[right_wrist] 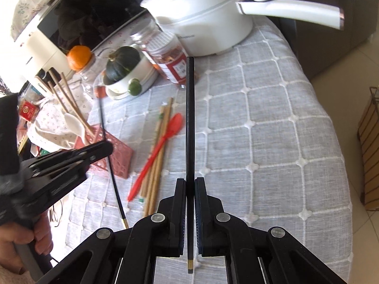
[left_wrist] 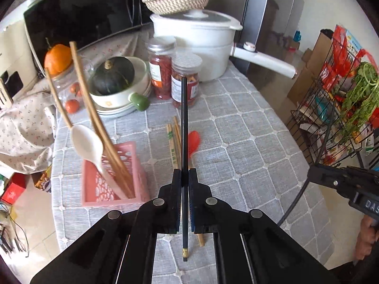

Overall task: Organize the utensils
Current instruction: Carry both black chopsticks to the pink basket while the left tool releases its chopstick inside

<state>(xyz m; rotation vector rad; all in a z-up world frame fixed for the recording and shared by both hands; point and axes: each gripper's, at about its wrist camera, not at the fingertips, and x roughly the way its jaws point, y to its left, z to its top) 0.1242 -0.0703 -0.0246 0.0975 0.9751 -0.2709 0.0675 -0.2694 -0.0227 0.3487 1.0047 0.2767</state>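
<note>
My left gripper (left_wrist: 184,174) is shut on a black chopstick (left_wrist: 184,123) that points away from me, above the grey checked tablecloth. My right gripper (right_wrist: 190,182) is likewise shut on a second black chopstick (right_wrist: 190,118). In the right wrist view the left gripper (right_wrist: 107,149) appears at the left with its black chopstick (right_wrist: 111,165) slanting down. A pink perforated holder (left_wrist: 113,189) stands left of the left gripper, holding a white spoon (left_wrist: 86,142) and wooden chopsticks (left_wrist: 94,118). Several wooden chopsticks (right_wrist: 157,156) and a red spoon (right_wrist: 161,142) lie on the cloth.
At the back stand a white pot (left_wrist: 201,45) with a long handle, two jars (left_wrist: 186,80), a bowl (left_wrist: 123,94) with a green squash, an orange (left_wrist: 58,58) and a microwave (left_wrist: 78,16). A wire rack (left_wrist: 336,99) with greens stands right of the table.
</note>
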